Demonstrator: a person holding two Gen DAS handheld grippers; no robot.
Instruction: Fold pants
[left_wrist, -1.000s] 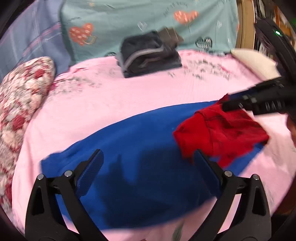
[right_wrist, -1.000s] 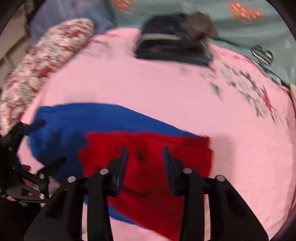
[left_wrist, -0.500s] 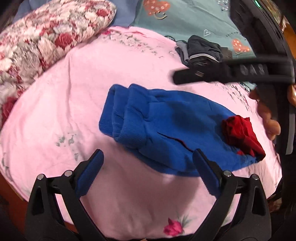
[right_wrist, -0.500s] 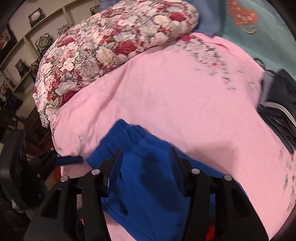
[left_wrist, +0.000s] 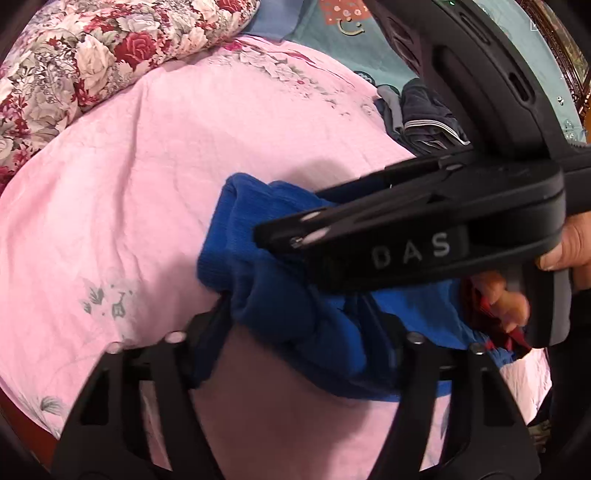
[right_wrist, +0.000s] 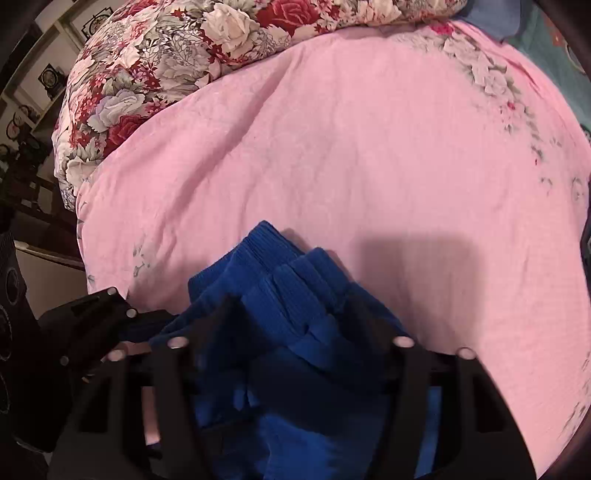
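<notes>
The blue pants (left_wrist: 280, 295) lie on the pink bedsheet (left_wrist: 129, 184), ribbed cuffs pointing left, red lining (left_wrist: 495, 325) showing at the right. My left gripper (left_wrist: 299, 332) is open, its fingers straddling the near cuff end of the pants. My right gripper (left_wrist: 280, 236) reaches in from the right over the far cuff. In the right wrist view the blue pants (right_wrist: 288, 295) bunch between the open fingers of my right gripper (right_wrist: 291, 332), and the left gripper (right_wrist: 122, 317) shows at the left edge.
A floral quilt (left_wrist: 92, 55) lies at the bed's far left, also in the right wrist view (right_wrist: 184, 55). A dark folded clothes pile (left_wrist: 424, 114) sits at the back right against a teal heart-print blanket (left_wrist: 351, 33). The bed edge (right_wrist: 85, 266) drops off at left.
Both grippers have moved in onto the cuff end of the blue pants. Before, they hovered above the garment; now the cloth sits between the fingers of each.
</notes>
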